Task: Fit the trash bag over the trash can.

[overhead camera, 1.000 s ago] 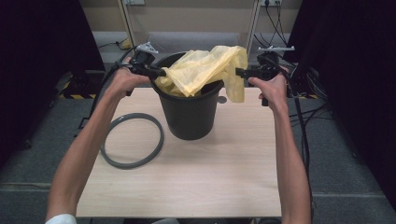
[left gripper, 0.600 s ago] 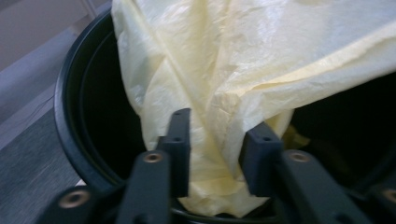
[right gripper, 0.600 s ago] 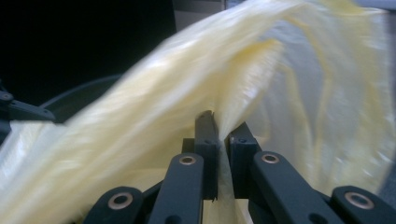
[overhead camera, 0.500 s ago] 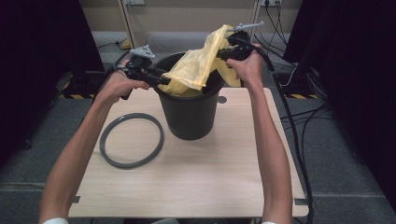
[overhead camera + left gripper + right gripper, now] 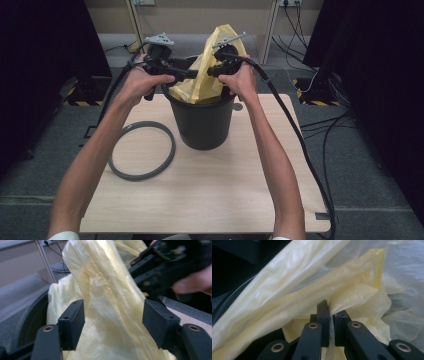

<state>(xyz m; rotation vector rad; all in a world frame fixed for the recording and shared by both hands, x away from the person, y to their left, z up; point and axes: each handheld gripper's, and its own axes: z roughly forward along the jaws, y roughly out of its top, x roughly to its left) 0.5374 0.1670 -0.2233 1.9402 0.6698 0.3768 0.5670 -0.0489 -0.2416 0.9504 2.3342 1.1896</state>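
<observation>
Yellow bag (image 5: 207,75) in black bucket (image 5: 202,120), right gripper (image 5: 212,71) pinching it.

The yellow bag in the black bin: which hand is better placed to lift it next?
The right. The right gripper is shut on the yellow bag, holding it raised above the black bin. The left gripper has just been opening, with the bag loose between its fingers.

One yellow plastic bag (image 5: 207,75), one black bucket (image 5: 202,122), one grey ring (image 5: 142,150), one table (image 5: 210,200)
</observation>
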